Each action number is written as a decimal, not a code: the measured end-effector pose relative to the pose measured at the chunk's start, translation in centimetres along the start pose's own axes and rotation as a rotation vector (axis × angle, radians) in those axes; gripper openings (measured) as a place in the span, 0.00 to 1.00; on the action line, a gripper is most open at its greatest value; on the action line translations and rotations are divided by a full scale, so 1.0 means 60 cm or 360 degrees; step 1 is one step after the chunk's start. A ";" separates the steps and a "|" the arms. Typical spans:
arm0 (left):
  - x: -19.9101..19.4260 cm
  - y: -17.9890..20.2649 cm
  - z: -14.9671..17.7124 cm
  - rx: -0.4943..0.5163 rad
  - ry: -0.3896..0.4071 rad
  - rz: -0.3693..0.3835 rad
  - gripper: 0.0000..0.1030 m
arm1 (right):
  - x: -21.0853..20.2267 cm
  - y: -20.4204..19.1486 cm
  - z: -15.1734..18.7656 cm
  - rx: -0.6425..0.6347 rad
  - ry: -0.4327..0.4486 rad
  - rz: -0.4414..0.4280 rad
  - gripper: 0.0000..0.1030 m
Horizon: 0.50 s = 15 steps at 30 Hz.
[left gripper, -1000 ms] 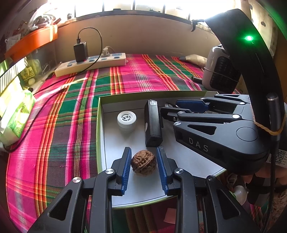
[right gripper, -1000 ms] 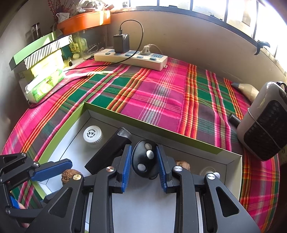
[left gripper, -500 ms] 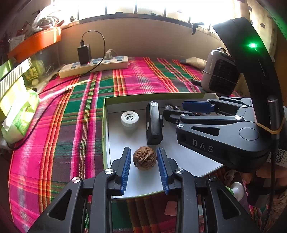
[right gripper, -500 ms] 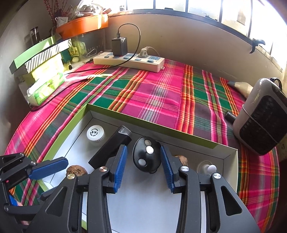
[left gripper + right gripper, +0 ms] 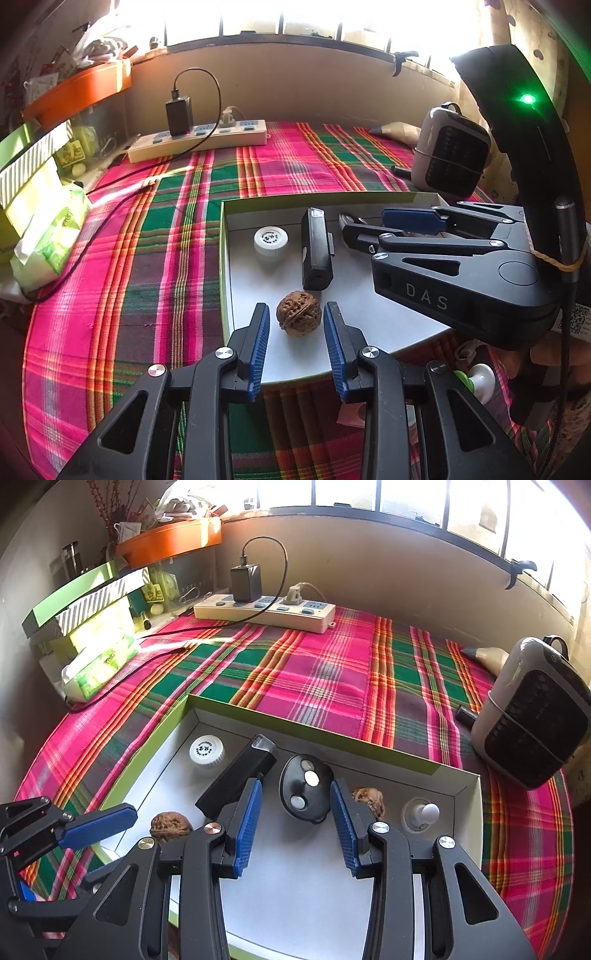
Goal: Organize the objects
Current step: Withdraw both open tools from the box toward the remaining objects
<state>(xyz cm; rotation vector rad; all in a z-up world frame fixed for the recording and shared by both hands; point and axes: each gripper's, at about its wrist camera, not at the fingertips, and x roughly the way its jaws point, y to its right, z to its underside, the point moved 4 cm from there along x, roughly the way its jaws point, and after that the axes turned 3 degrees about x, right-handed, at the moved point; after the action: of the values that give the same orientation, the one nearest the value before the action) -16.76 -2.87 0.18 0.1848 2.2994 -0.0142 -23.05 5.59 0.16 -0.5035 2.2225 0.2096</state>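
A green-edged white tray (image 5: pixel 224 236) (image 5: pixel 295 722) lies on the plaid cloth. In it are a walnut (image 5: pixel 298 313) (image 5: pixel 170 823), a black rectangular device (image 5: pixel 316 248) (image 5: pixel 238 775), a white bottle cap (image 5: pixel 270 240) (image 5: pixel 207 750), a black oval remote (image 5: pixel 306 788), a second walnut (image 5: pixel 369 799) and a white knob (image 5: pixel 421 813). My left gripper (image 5: pixel 295 326) is open, its pads apart on either side of the first walnut. My right gripper (image 5: pixel 295 810) is open around the remote, not touching it; it also shows in the left wrist view (image 5: pixel 373 227).
A power strip with a charger (image 5: pixel 199 136) (image 5: pixel 266 611) lies at the back. A small heater (image 5: pixel 448 153) (image 5: pixel 532 712) stands at the right. Boxes and a tissue pack (image 5: pixel 48 236) (image 5: pixel 99 664) crowd the left edge. An orange tray (image 5: pixel 170 544) sits on the ledge.
Both grippers have opened and drawn back. The left let go of the walnut, the right let go of the black remote; both objects now rest in the tray.
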 end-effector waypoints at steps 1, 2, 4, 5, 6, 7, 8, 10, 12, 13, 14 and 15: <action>-0.002 0.000 0.001 0.0000 0.0001 0.0001 0.28 | -0.002 0.000 0.001 0.0001 0.0004 0.0000 0.39; -0.004 0.000 0.001 -0.0002 0.0002 -0.0003 0.28 | -0.004 0.000 0.003 0.0005 0.0005 -0.0001 0.39; -0.008 -0.001 0.003 0.0000 0.0007 -0.0007 0.28 | -0.008 -0.001 0.005 0.0015 0.0007 -0.0003 0.39; -0.010 -0.002 0.004 -0.0003 0.0008 -0.0009 0.28 | -0.011 -0.001 0.007 0.0020 0.0012 -0.0005 0.39; -0.013 -0.002 0.006 -0.0003 0.0011 -0.0010 0.28 | -0.013 -0.001 0.009 0.0024 0.0016 -0.0005 0.39; -0.014 -0.003 0.007 -0.0004 0.0012 -0.0010 0.28 | -0.017 -0.001 0.011 0.0032 0.0021 -0.0006 0.39; -0.016 -0.003 0.009 -0.0006 0.0014 -0.0012 0.28 | -0.020 -0.002 0.012 0.0040 0.0025 -0.0008 0.39; -0.021 -0.003 0.012 -0.0005 0.0019 -0.0014 0.28 | -0.025 -0.003 0.015 0.0051 0.0034 -0.0015 0.39; -0.027 -0.003 0.015 -0.0007 0.0027 -0.0020 0.28 | -0.032 -0.003 0.019 0.0060 0.0042 -0.0015 0.39; -0.030 -0.003 0.016 -0.0004 0.0035 -0.0020 0.28 | -0.034 -0.003 0.021 0.0066 0.0046 -0.0014 0.39; -0.033 -0.002 0.018 -0.0002 0.0038 -0.0020 0.28 | -0.037 -0.003 0.024 0.0071 0.0050 -0.0015 0.39; -0.035 -0.003 0.019 -0.0005 0.0041 -0.0022 0.28 | -0.040 -0.004 0.025 0.0075 0.0053 -0.0015 0.39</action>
<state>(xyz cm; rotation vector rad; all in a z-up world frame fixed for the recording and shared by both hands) -14.55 -3.37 1.00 0.1682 2.3261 -0.0152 -20.52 6.54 1.02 -0.4946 2.2515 0.1446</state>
